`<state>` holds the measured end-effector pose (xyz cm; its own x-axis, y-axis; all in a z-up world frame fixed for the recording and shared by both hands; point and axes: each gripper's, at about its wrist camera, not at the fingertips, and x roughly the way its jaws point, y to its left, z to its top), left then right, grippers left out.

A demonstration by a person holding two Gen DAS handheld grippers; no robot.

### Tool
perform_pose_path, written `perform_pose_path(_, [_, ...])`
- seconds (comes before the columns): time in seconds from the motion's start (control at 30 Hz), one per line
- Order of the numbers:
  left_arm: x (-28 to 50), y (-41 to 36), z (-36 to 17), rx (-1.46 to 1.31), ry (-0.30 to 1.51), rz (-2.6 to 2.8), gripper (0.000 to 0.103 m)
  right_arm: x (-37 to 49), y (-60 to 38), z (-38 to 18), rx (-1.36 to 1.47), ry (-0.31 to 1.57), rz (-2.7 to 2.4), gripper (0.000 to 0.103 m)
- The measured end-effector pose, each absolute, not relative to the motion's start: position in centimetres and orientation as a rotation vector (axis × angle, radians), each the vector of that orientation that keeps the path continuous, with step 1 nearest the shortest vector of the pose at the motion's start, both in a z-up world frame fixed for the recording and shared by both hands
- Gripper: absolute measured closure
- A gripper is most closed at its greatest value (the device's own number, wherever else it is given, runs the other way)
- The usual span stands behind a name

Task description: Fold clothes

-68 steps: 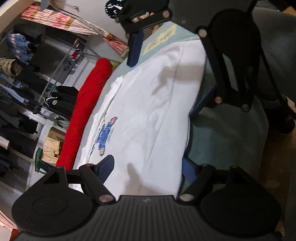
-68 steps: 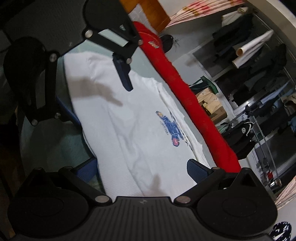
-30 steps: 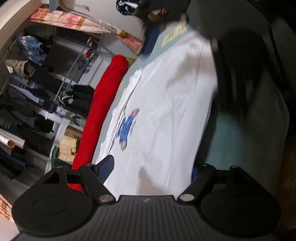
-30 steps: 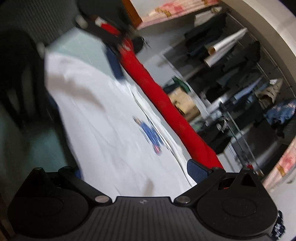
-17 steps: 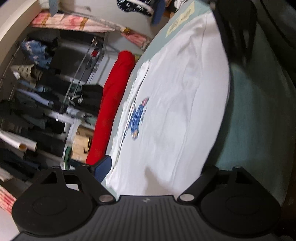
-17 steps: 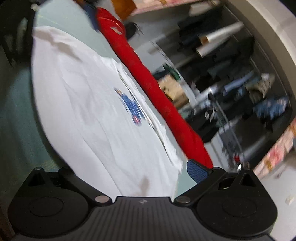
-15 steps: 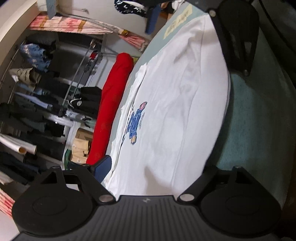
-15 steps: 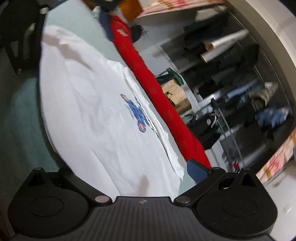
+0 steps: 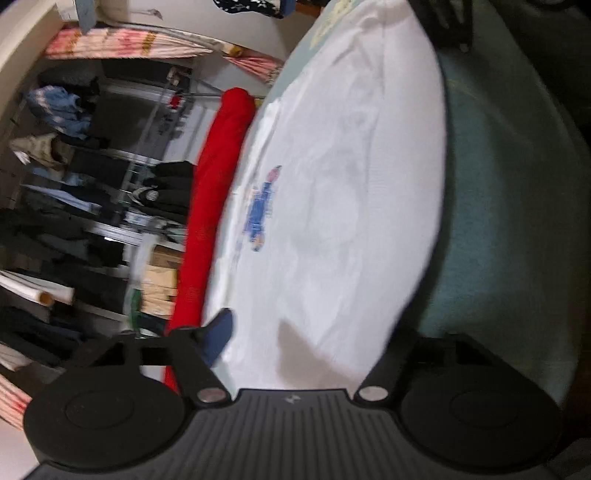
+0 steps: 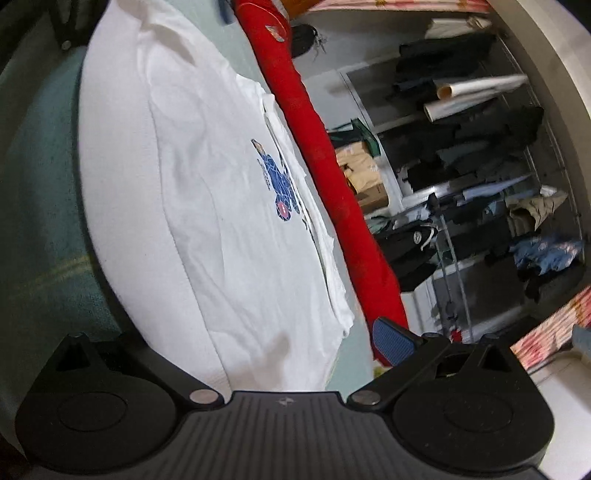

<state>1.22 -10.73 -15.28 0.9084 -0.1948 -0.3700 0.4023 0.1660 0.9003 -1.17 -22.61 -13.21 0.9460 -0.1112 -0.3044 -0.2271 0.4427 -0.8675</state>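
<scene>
A white T-shirt (image 9: 351, 184) with a small blue print (image 9: 260, 210) lies flat along the teal table (image 9: 498, 221). My left gripper (image 9: 314, 332) is open at one short end of the shirt. Its blue left pad (image 9: 218, 332) shows, while the right finger is lost in shadow at the shirt's edge. In the right wrist view the same T-shirt (image 10: 184, 184) stretches away, print (image 10: 277, 181) toward the far side. My right gripper (image 10: 255, 343) is open at the opposite end, its blue pad (image 10: 391, 341) past the shirt's corner. Neither holds cloth.
A long red fabric roll (image 9: 210, 206) (image 10: 325, 166) lies along the table's far side. Beyond it stand racks of hanging clothes (image 10: 480, 184) and cardboard boxes (image 9: 162, 280). The other gripper's black frame (image 9: 450, 22) shows at the far end of the shirt.
Both grippers have drawn apart along the shirt, from close together over its middle to its two opposite ends. The shirt has stayed flat on the table.
</scene>
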Motion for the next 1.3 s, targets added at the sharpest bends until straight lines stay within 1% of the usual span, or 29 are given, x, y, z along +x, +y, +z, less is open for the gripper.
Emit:
perform_pose_path(0.03, [1.0,-10.7,-15.6,1.348,0.19,-0.44,0.078,-1.1,-22.6,-13.2,-1.111,0.345,0.07,0.0])
perform_pose_path(0.07, [0.7,-10.7,-16.0,1.356,0.196,-0.451,0.089,-1.0,-22.8,-13.1,-1.088,0.351,0.069,0.0])
perform_pose_path(0.1, [0.5,-10.7,-16.4,1.364,0.202,-0.463,0.102,-1.0,-22.9,-13.1,-1.069,0.356,0.067,0.0])
perform_pose_path(0.23, [0.5,-10.6,-16.5,1.336,0.227,-0.471,0.102,-1.3,-22.9,-13.3,-1.075,0.36,0.073,0.003])
perform_pose_path(0.4, [0.3,-10.4,-16.3,1.31,0.233,-0.471,0.102,-2.4,-22.8,-13.6,-1.098,0.35,0.113,0.015])
perform_pose_path(0.57, [0.0,-10.3,-16.2,1.32,0.231,-0.465,0.101,-2.3,-22.6,-13.4,-1.099,0.351,0.104,0.014])
perform_pose_path(0.63, [0.0,-10.4,-16.0,1.321,0.232,-0.463,0.097,-2.4,-22.4,-13.5,-1.133,0.327,0.098,0.011])
perform_pose_path(0.67, [0.0,-10.4,-15.8,1.322,0.232,-0.461,0.094,-2.4,-22.3,-13.6,-1.149,0.314,0.096,0.007])
perform_pose_path(0.7, [0.1,-10.4,-15.6,1.318,0.233,-0.456,0.087,-2.5,-22.3,-13.6,-1.166,0.302,0.093,0.003])
perform_pose_path(0.73, [0.2,-10.4,-15.2,1.309,0.23,-0.445,0.078,-2.5,-22.2,-13.6,-1.183,0.289,0.09,0.002])
perform_pose_path(0.77, [0.3,-10.4,-14.8,1.297,0.227,-0.434,0.072,-2.6,-22.1,-13.7,-1.199,0.277,0.088,0.0])
perform_pose_path(0.83, [0.7,-10.2,-14.4,1.276,0.207,-0.398,0.041,-2.7,-22.0,-13.8,-1.213,0.26,0.085,0.0])
perform_pose_path(0.87, [1.0,-10.1,-14.2,1.267,0.198,-0.385,0.037,-2.7,-22.1,-13.8,-1.21,0.251,0.081,0.0])
perform_pose_path(0.97, [1.5,-10.0,-13.5,1.245,0.212,-0.399,0.034,-3.0,-22.1,-14.1,-1.2,0.222,0.061,0.0])
perform_pose_path(1.03, [1.6,-10.1,-13.2,1.254,0.193,-0.386,0.027,-3.2,-22.1,-14.1,-1.203,0.197,0.026,0.0])
perform_pose_path(1.17, [1.8,-10.6,-13.1,1.262,0.186,-0.37,0.024,-3.1,-22.3,-13.8,-1.138,0.197,-0.031,0.0])
perform_pose_path(1.27, [2.3,-10.7,-12.3,1.223,0.188,-0.369,0.024,-3.1,-22.1,-14.3,-1.178,0.192,-0.024,0.0])
perform_pose_path(1.3, [2.4,-10.6,-12.5,1.231,0.191,-0.37,0.023,-3.1,-22.0,-14.3,-1.188,0.191,-0.024,0.0])
